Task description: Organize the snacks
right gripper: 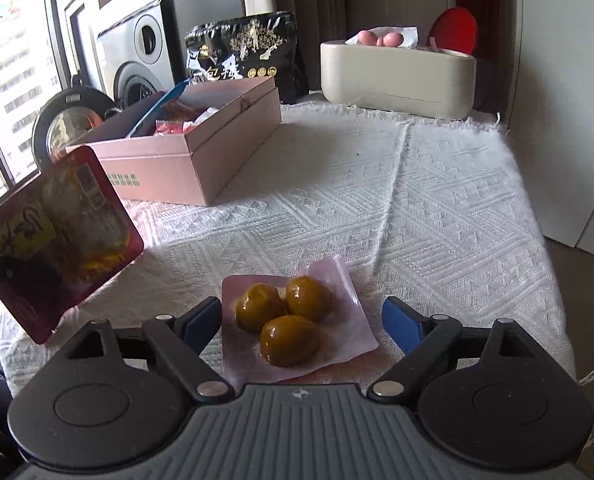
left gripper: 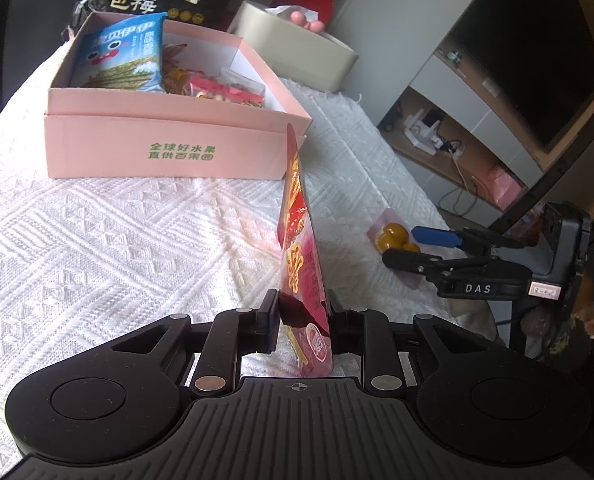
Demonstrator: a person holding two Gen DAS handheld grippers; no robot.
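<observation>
Pink snack box (left gripper: 169,148) sits open at the far left of a white cloth (left gripper: 97,240), already holding a blue packet (left gripper: 121,54) plus small red packs (left gripper: 229,90). Left gripper (left gripper: 303,320) pinches a red pouch (left gripper: 299,240) upright, w/ the box just ahead, not yet in. Right gripper (right gripper: 301,320) is spread wide around a pink pack of three brown balls (right gripper: 285,320) lying on the cloth, pads not touching. Judged approx halfway: two items left to box.

white woven cloth (right gripper: 437,200) | beige tissue box (right gripper: 397,80) — back edge | TV (left gripper: 537,52) — dark
</observation>
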